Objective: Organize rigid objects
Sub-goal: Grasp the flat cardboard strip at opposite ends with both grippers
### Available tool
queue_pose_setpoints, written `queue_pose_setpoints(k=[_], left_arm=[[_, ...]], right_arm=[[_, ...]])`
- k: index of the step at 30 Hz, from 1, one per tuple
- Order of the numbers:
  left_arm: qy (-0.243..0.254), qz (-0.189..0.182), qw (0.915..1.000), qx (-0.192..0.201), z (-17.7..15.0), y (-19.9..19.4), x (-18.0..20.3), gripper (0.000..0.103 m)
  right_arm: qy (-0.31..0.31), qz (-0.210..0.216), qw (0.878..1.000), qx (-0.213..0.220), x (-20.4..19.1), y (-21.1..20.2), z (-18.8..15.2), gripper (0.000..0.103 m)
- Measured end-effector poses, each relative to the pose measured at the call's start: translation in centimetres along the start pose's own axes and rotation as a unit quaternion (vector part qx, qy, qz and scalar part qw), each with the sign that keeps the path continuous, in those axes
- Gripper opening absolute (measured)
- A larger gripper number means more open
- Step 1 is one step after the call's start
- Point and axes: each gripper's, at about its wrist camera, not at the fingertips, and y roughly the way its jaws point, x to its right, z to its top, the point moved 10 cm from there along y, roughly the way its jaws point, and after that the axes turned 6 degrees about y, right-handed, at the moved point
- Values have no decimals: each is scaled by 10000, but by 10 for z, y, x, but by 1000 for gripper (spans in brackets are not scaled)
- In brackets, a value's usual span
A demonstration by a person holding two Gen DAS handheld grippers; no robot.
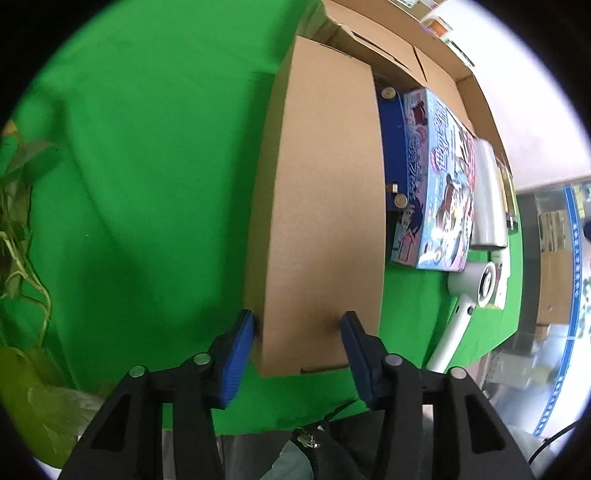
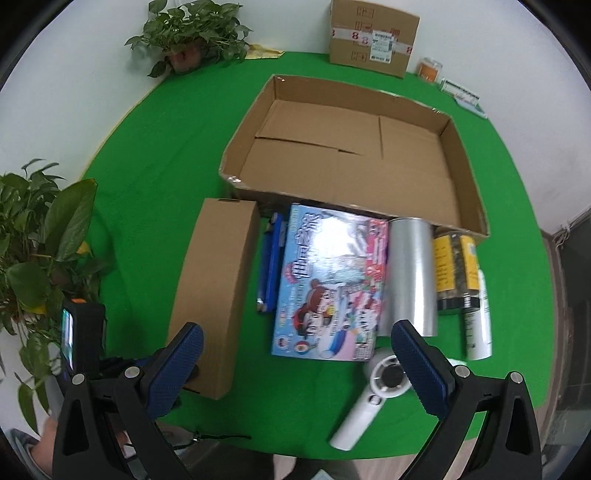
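**Left hand-held gripper straddles the long carton**

Left hand-held gripper point(image 1: 298, 325) sits half-open over the near end of the plain brown carton point(image 1: 321, 206); whether the pads point(image 1: 238, 360) press it I can't tell. Carton's long axis runs straight away toward the open cardboard tray point(image 1: 436, 70).

Right wrist view: right hand-held gripper point(image 2: 297, 349) gapes wide, empty, above the colourful toy box point(image 2: 328, 284). Carton lies leftmost on the green table point(image 2: 166, 147), blue tool point(image 2: 271, 258) between them, silver roll point(image 2: 412, 273) and white hand fan point(image 2: 369, 398) beyond.

Potted plants point(image 2: 192, 33) and a sealed carton point(image 2: 373, 37) edge the green tabletop point(image 2: 147, 147).
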Motion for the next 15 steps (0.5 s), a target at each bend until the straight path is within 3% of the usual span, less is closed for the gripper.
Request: queue_pose_setpoints(k=[5,8,12,13,15], left_arm=[[310,230,9992,-103,-4,-2,5,49],[459,426,9980,-67,4,5,14,64],[602,649,9959,-202,7,22,23,84],[629,626,9957,-254,7,28,27,84],[729,1033,9908,-478,4,40,23,84]], right_arm=[[389,687,9958,-459,-25,30,7,102],[626,974,9903,-766,-36,51,19,102],[467,1083,9891,-879,-53,71,44,103],[411,1076,9892,-905,-57,76,50,103],[334,1068,9882,-1049,-67,91,62,103]])
